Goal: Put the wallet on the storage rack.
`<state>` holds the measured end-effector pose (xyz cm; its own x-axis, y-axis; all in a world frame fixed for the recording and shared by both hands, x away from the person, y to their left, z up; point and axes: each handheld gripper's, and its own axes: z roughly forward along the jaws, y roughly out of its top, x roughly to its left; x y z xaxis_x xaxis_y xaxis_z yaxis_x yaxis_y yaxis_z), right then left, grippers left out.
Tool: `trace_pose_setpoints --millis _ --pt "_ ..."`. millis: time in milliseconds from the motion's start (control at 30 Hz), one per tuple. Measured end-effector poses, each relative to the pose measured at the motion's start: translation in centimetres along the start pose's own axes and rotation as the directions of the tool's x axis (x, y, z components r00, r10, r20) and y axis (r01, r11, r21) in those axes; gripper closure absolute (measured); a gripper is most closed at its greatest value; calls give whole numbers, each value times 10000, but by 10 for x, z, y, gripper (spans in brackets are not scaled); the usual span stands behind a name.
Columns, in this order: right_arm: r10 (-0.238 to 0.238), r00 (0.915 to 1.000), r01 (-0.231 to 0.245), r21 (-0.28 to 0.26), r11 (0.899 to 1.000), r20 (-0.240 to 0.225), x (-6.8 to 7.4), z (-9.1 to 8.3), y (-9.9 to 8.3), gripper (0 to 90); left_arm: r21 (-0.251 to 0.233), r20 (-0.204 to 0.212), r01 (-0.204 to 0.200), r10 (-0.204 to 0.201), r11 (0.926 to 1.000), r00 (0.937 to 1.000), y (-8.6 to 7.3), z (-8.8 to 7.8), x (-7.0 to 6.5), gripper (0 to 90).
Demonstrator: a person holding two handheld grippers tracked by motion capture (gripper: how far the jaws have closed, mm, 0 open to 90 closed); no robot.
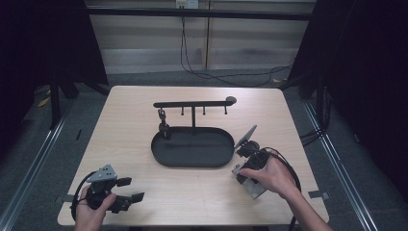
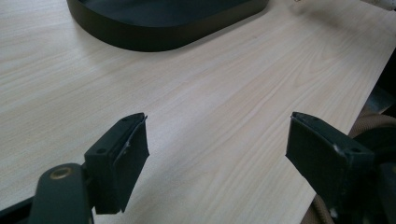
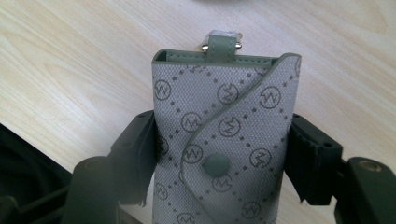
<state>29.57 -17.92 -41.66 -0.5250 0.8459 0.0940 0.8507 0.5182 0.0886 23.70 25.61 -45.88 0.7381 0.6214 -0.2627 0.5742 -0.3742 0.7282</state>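
Two tongs differ: right tongs (image 3: pixel 219 154) clamp the patterned key pouch (image 3: pixel 224 135) for carrying toward the hook stand (image 1: pixel 193 107); left tongs (image 2: pixel 217 154) wait apart over the near-left tabletop (image 2: pixel 224 93)

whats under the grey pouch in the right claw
Under the grey patterned pouch, pinched by the right claw, pale wooden table shows on both sides and beyond its top. The patch of table straight beneath it is covered, and its snapped flap hides any contents.
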Motion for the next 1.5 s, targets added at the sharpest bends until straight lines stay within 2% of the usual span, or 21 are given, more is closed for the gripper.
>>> trace_pose_setpoints --millis 333,800,1067,1367,1500 --pt "-15 10000 16 -90 10000 86 -2 -8 3 335 47 33 48 -48 10000 10000 0 0 0 199" --pt "47 10000 -48 -270 9996 -49 -9 -25 15 335 -5 43 106 -106 9999 9999 0 -1 0 198" --pt "22 10000 -21 -283 9996 46 -10 -31 23 335 6 36 29 -29 10000 10000 0 -1 0 198" --pt "167 9999 -164 -478 9987 46 -14 -39 32 335 26 79 52 -52 10000 10000 0 -1 0 195" --pt "149 9998 -155 -639 9978 -91 -14 -44 37 334 75 137 22 -23 10000 9999 0 0 0 195"
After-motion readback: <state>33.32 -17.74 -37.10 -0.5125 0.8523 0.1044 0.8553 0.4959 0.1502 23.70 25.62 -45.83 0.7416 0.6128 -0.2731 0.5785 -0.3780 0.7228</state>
